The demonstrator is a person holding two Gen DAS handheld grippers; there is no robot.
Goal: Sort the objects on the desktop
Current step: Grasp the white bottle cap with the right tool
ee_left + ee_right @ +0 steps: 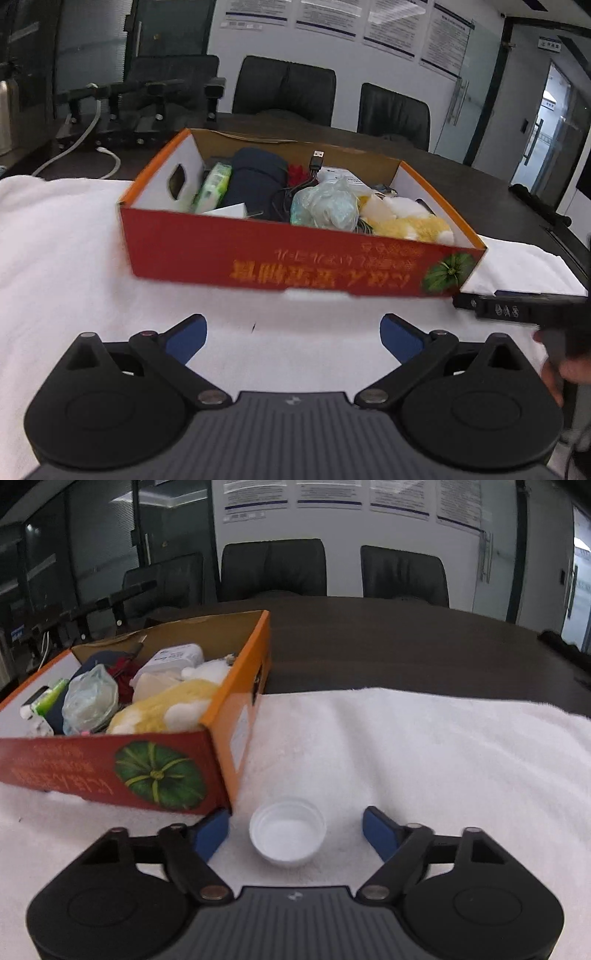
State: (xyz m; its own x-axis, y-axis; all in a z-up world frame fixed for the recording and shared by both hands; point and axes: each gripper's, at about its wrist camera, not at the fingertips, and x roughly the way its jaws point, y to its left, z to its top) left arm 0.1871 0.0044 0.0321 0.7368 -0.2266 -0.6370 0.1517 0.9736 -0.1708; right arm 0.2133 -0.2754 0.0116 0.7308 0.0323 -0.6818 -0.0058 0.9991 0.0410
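Two grippers are in play, and we take them left to right. Our left gripper is spread wide with nothing between its blue pads, hovering over the white towel in front of the red cardboard box, which already holds a plush toy, a crumpled plastic bag and a cable. Our right gripper is also spread, its pads on either side of a white bottle cap that lies open side up on the towel just beside the box's right corner; neither pad touches it yet. To do this well, we should centre the cap between the pads, keep the left pad clear of the box corner, close squarely on the rim, then lift it over the box wall.
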